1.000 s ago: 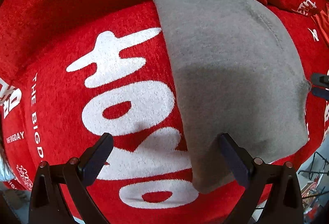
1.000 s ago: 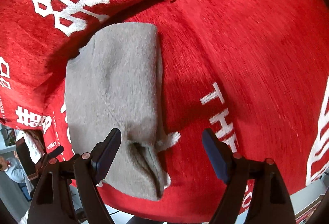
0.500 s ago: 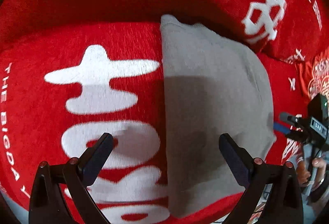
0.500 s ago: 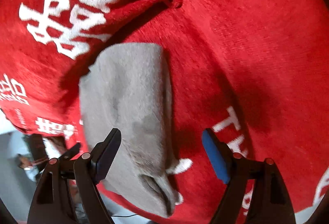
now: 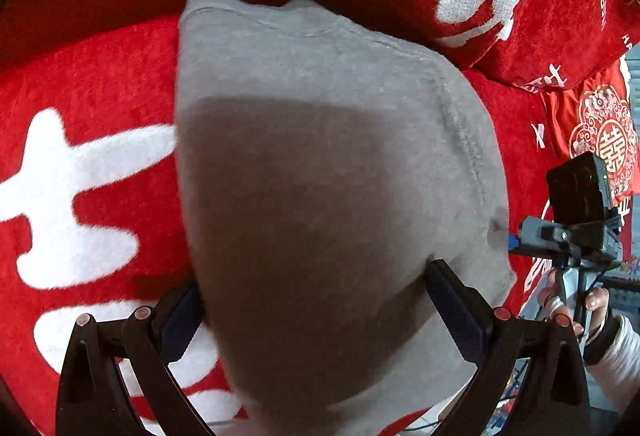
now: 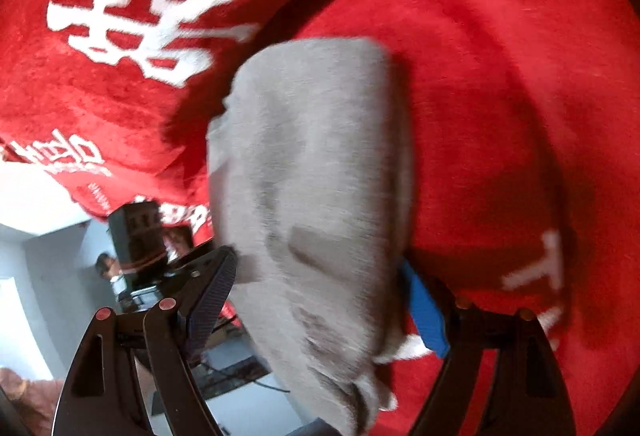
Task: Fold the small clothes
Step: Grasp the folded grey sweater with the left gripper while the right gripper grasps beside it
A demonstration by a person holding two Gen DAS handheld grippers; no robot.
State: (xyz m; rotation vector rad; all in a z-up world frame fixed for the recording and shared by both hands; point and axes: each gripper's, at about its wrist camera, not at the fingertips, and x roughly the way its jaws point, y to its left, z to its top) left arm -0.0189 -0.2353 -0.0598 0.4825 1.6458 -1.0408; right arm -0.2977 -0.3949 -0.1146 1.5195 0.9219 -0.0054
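Grey garment on the red cover

A red plush cover with white lettering (image 5: 92, 84) carries a folded grey fleece garment (image 5: 320, 164), seam-edged and soft; left gripper (image 5: 312, 300) and right gripper (image 6: 320, 300) straddle it, jaws spread, unclenched.

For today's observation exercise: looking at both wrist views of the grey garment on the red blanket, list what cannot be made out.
- Left wrist view: the grey garment's near hem, cut off by the bottom edge and the left claw.
- Right wrist view: its folds and seams, smeared by motion blur.
- Both views: what kind of garment it is; too little shows.
- Red blanket: the print, cropped and covered.
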